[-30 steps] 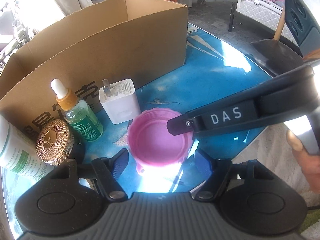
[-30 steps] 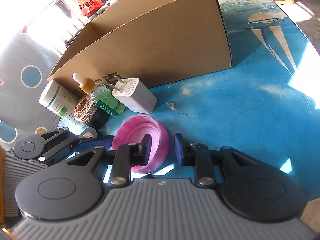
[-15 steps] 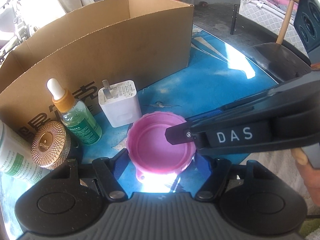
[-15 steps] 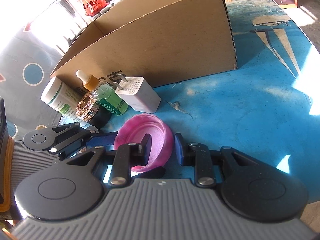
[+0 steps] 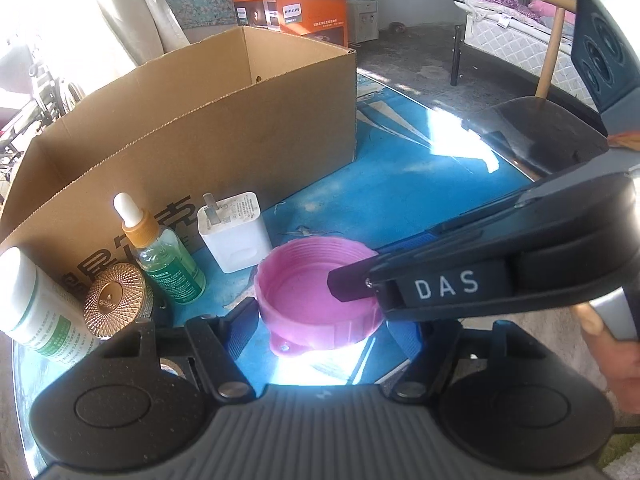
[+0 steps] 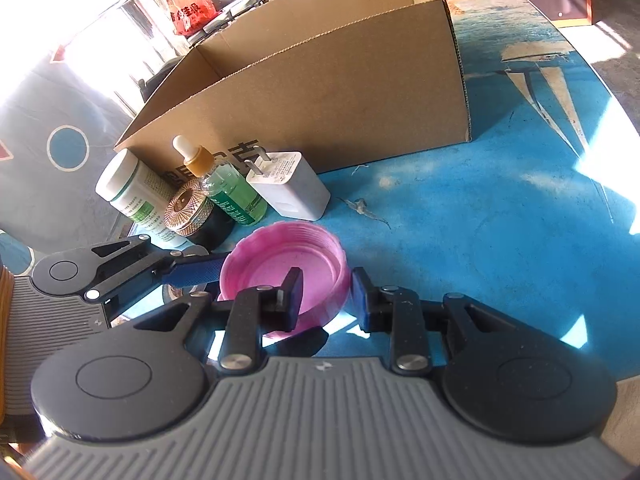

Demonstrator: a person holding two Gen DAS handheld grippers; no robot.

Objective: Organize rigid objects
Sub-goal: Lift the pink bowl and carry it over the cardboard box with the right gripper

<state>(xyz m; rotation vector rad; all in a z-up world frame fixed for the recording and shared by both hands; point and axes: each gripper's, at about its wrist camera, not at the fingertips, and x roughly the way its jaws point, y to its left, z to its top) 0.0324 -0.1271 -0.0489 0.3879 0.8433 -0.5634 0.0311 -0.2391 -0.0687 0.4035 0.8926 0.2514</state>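
Pink lid point(image 6: 286, 268): round screw cap, open side up, ribbed outer wall, inner thread, small tab on the near rim. It sits near the front of the blue table point(image 6: 500, 220), just in front of the other items and well short of the box.

Right gripper point(image 6: 326, 294): jaws narrowed across the lid's right-hand wall, one pad inside the rim, one outside. Whether the pads actually press on the wall cannot be told.

Left gripper point(image 5: 320, 330): jaws spread wide to either side of the lid, not pressing on it.

Handling, judged: stiff plastic, light, not fragile; the smooth inner face may slip, while the ribbed outside gives purchase. Best hold is a pinch across the wall, as set up now. A hold at one point on the rim may let it tilt.

Other items, left of the lid: white charger point(image 6: 290, 190), green dropper bottle point(image 6: 230, 194), gold-capped jar point(image 6: 188, 210), white bottle point(image 6: 128, 192).

Cardboard box point(image 6: 340, 92): open-topped, far side, the likely destination.
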